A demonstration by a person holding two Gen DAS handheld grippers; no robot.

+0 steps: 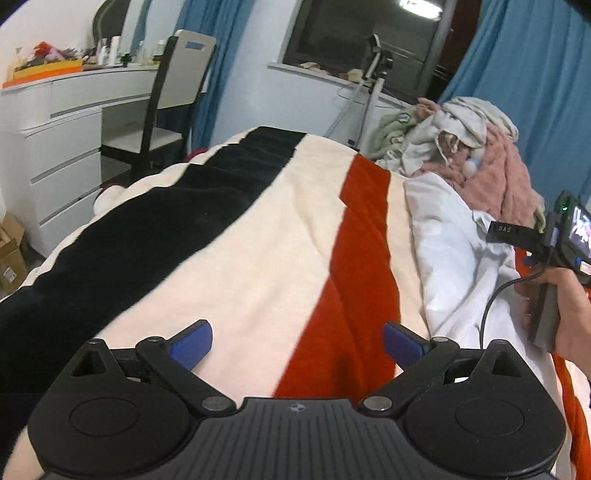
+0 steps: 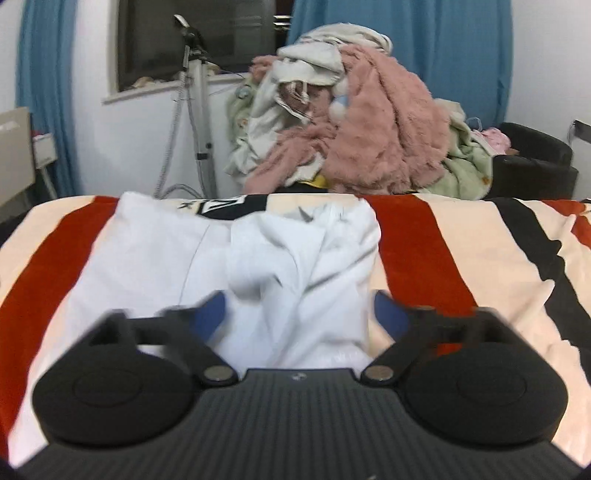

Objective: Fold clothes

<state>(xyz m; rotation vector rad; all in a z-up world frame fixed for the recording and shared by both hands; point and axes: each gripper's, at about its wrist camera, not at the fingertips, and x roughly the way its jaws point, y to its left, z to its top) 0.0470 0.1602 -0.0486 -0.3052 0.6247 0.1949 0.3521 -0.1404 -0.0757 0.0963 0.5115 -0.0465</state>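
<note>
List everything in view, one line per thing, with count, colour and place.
white garment: one, white with a black printed patch, crumpled on the blanket
striped blanket: one, cream, red and black, covering the bed
clothes pile: one heap, pink, white and pale green, beyond the bed
curtains: blue, flanking the window
window: one, dark, far wall
stand: one, white, under the window
dresser: one, white, left wall
chair: one, black and white, at the dresser
left gripper: black, blue pads, open over the blanket
right gripper: black, blue pads, open over the garment

White garment [image 2: 207,258] lies on striped blanket [image 2: 417,251].
</note>
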